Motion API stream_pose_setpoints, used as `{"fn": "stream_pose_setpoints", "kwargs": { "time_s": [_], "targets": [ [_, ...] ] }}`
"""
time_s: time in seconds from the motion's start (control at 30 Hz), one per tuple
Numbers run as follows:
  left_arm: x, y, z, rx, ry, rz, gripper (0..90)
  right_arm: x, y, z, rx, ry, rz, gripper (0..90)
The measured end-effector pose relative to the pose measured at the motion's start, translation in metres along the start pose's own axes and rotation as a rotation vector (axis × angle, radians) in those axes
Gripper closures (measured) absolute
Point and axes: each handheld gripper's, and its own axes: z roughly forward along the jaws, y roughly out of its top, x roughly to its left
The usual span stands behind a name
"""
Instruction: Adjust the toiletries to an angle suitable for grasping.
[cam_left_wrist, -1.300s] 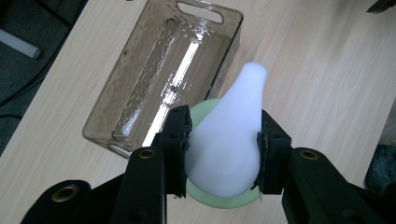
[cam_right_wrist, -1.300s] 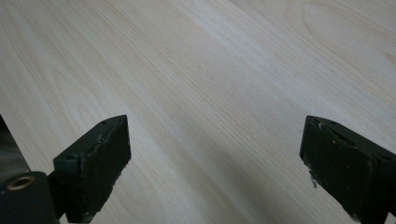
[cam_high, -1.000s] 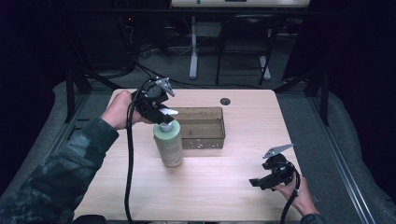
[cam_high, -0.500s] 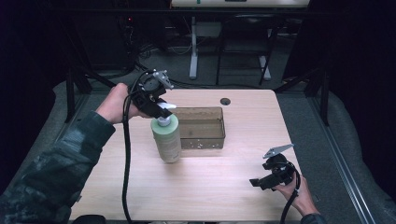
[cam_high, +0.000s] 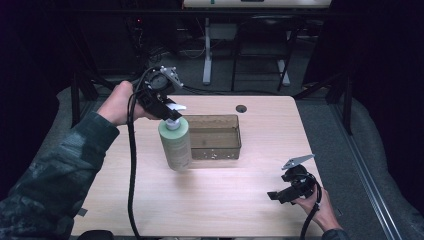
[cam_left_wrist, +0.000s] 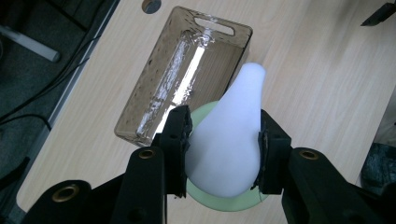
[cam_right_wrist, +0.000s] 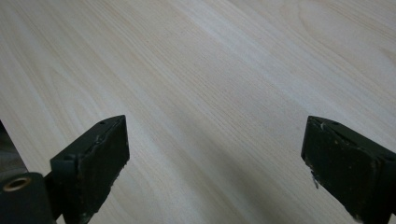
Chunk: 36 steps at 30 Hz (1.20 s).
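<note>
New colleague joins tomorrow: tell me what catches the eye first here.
The pale green bottle at mid-table, its white pump top pinched by the left tongs. Right beside it stands a clear brown bin. The right tongs sit open near the table's near right corner.

dark camouflage sleeve (cam_high: 45, 180), black cable (cam_high: 131, 170)

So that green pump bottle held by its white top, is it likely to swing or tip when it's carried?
The green bottle is tall and narrow, so it would probably tip easily if set down carelessly. The left gripper clamps only the smooth, tapered white pump head, so the body may swing, and the head could slip. It looks like rigid plastic, unlikely to flop.
</note>
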Motion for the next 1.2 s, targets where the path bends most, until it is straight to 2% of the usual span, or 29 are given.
{"fn": "stream_pose_setpoints", "kwargs": {
  "time_s": [0.07,0.3,0.9,1.2],
  "targets": [
    [0.001,0.001,-0.001,0.010,0.000,0.002,62.8,0.000,0.000,0.000,0.002,-0.002,-0.001,5.8],
    [0.002,0.005,-0.009,0.016,0.026,0.006,62.9,0.000,0.001,0.000,0.018,-0.055,-0.012,4.2],
    [0.012,0.016,-0.028,0.012,0.054,0.002,63.0,-0.001,-0.001,0.001,0.021,-0.051,0.003,4.5],
    [0.021,0.021,-0.037,0.014,0.075,-0.006,63.0,-0.001,-0.001,0.002,0.023,-0.054,0.002,5.0]
  ]
}}
